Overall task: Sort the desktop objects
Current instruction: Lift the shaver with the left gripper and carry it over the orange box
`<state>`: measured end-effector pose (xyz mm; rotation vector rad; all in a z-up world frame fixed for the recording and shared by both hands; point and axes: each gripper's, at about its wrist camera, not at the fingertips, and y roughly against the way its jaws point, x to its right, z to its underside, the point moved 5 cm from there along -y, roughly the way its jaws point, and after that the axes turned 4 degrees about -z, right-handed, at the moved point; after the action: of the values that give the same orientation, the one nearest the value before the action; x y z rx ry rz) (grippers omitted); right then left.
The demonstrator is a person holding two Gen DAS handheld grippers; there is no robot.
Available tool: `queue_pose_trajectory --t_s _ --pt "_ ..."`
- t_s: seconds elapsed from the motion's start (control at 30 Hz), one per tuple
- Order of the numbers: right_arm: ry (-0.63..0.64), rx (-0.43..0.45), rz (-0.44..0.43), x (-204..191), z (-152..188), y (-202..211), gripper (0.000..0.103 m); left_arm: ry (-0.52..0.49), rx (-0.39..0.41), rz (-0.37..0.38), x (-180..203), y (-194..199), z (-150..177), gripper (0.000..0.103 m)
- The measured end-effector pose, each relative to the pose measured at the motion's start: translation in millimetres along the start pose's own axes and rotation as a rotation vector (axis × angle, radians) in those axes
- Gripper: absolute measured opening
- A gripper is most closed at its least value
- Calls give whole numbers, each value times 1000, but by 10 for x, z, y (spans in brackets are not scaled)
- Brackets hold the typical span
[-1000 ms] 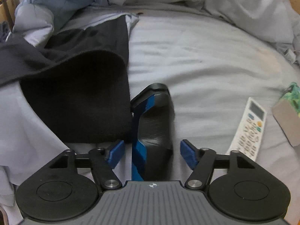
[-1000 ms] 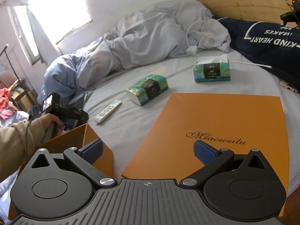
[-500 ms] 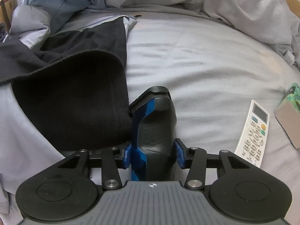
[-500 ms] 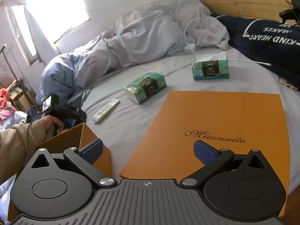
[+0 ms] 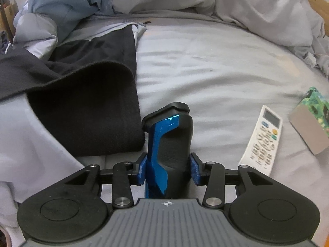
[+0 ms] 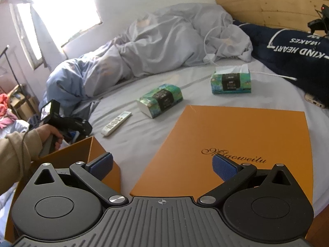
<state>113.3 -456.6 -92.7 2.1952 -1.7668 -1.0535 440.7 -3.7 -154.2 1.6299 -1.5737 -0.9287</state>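
Bed [image 6: 205,111] with grey sheet. On it: white remote [image 6: 116,122], two green tissue packs [image 6: 161,98] [image 6: 231,82], the far one open with tissue showing, flat orange lid [image 6: 236,135], open orange box [image 6: 67,158] at near edge, crumpled grey duvet [image 6: 164,47], navy printed cloth [image 6: 292,53], black cloth [image 5: 86,107], white cable [image 6: 273,75].

Daylight is pouring in through the window [image 6: 67,14], blowing it out to white glare and lighting the bed sheet [image 6: 156,135] softly, with only faint shadows. The left wrist view is looking dimmer and cooler. Both fisheye views are bending strongly and blurring slightly toward the edges
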Motion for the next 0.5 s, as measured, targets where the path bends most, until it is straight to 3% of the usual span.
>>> queue_pose_trajectory --t_s 0.5 --pt "28 11 -16 -58 -19 40 103 26 62 20 -96 638 31 44"
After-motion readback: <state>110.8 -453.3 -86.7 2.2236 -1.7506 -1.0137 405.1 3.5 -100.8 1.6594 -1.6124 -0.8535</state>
